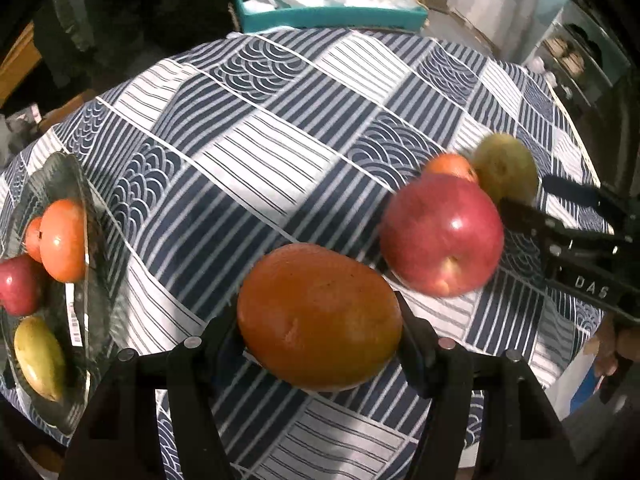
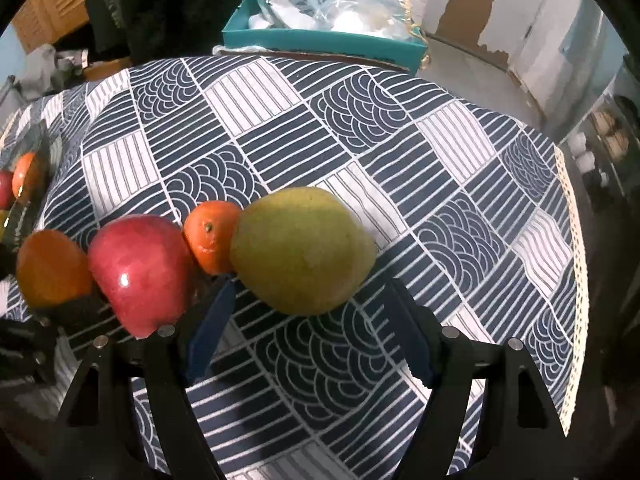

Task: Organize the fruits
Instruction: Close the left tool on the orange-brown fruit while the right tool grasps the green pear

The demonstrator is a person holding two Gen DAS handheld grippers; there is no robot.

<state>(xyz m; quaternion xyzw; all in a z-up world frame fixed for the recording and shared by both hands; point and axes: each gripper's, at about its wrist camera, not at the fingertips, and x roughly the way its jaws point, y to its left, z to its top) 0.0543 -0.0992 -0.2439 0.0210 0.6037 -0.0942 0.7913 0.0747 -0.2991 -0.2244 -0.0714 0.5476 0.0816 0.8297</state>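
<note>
On the blue-and-white patterned tablecloth (image 1: 256,152), my left gripper (image 1: 320,332) is clamped on a large round orange persimmon (image 1: 319,316), its black fingers pressing both sides. Just right of it sit a shiny red apple (image 1: 442,236), a small orange tangerine (image 2: 210,238) and a yellow-green pear (image 2: 302,250), touching in a row. My right gripper (image 2: 310,320) stands wide, its blue-padded fingers (image 2: 212,328) flanking the pear's near side without pressing it. At far left, a dark glass plate (image 1: 92,312) holds more fruit.
</note>
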